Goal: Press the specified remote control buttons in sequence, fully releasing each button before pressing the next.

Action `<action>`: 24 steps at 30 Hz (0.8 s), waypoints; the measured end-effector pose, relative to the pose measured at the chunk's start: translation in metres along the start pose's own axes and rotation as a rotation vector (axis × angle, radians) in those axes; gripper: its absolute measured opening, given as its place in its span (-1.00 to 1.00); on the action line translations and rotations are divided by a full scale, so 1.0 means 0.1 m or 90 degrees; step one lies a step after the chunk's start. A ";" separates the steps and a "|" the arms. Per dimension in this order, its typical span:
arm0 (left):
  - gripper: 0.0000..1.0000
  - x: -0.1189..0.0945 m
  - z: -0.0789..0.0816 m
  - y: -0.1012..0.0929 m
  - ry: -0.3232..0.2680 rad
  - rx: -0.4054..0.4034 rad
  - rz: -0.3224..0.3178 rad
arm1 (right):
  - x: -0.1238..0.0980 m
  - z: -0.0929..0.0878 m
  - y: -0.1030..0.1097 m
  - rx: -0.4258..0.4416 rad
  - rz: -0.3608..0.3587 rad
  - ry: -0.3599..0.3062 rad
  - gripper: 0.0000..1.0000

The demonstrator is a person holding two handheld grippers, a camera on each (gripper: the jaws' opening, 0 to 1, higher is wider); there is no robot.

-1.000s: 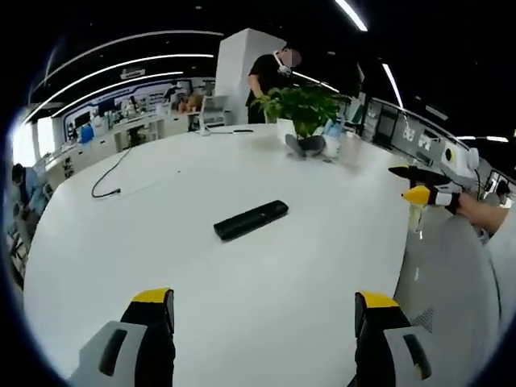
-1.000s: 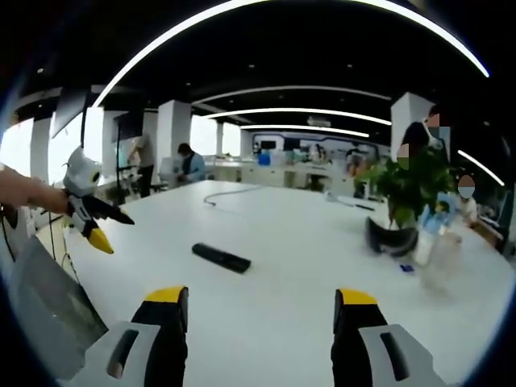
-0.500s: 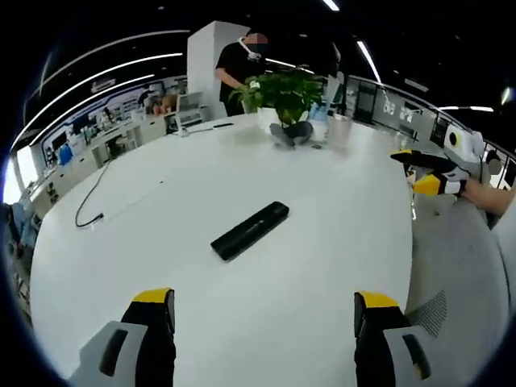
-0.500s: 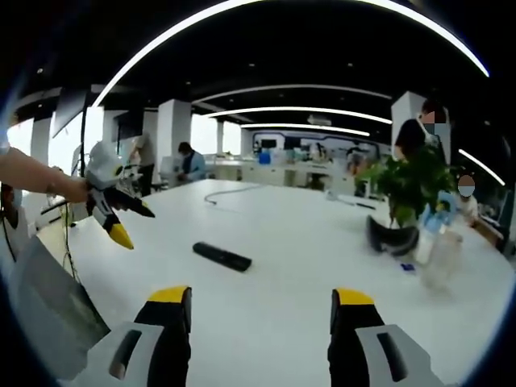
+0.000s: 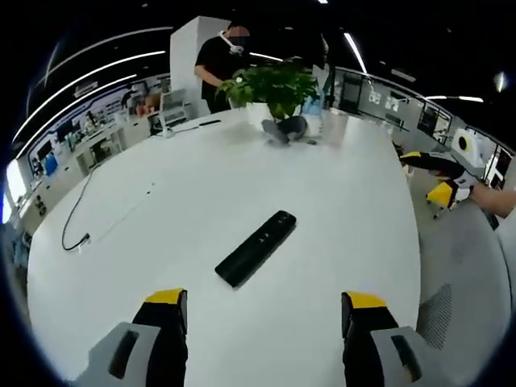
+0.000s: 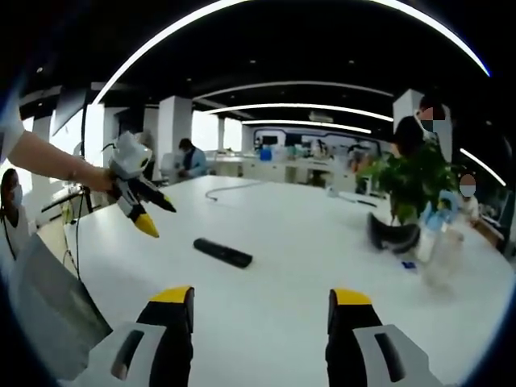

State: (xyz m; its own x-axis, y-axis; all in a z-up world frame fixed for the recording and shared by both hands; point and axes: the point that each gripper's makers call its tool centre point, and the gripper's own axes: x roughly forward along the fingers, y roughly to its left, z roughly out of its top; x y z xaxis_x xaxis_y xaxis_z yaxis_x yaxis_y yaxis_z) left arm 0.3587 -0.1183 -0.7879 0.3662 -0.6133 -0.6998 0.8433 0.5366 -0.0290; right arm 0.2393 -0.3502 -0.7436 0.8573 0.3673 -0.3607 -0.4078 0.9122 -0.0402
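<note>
Remote: black remote control [image 5: 255,248] lies flat on the white table [image 5: 201,185], ahead of the left gripper's jaws, nothing touching it.
Left gripper [image 5: 264,308]: above the table, jaws wide, holding nothing.
Right gripper [image 6: 260,302]: jaws wide too, nothing between them.
Background: potted plant [image 5: 270,87] at the table's far end.

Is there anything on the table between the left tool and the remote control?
Nothing visible. In the left gripper view, bare white table lies between the open left tool and the remote control. The plant and the cable sit well beyond or to the side.
</note>
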 end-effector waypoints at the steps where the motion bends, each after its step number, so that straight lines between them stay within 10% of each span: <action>1: 0.52 0.02 0.01 0.01 0.005 0.008 -0.002 | 0.00 0.00 0.00 0.001 0.000 0.000 0.31; 24: 0.47 0.62 -0.15 0.15 0.165 0.147 -0.079 | 0.04 -0.12 0.07 0.000 0.026 0.043 0.01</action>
State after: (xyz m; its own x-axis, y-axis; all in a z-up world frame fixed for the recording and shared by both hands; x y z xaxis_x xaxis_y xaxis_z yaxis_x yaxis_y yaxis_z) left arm 0.3884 -0.1395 -0.8424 0.1683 -0.4833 -0.8591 0.9524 0.3044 0.0153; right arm 0.2359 -0.3445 -0.7567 0.8167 0.3910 -0.4243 -0.4420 0.8967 -0.0244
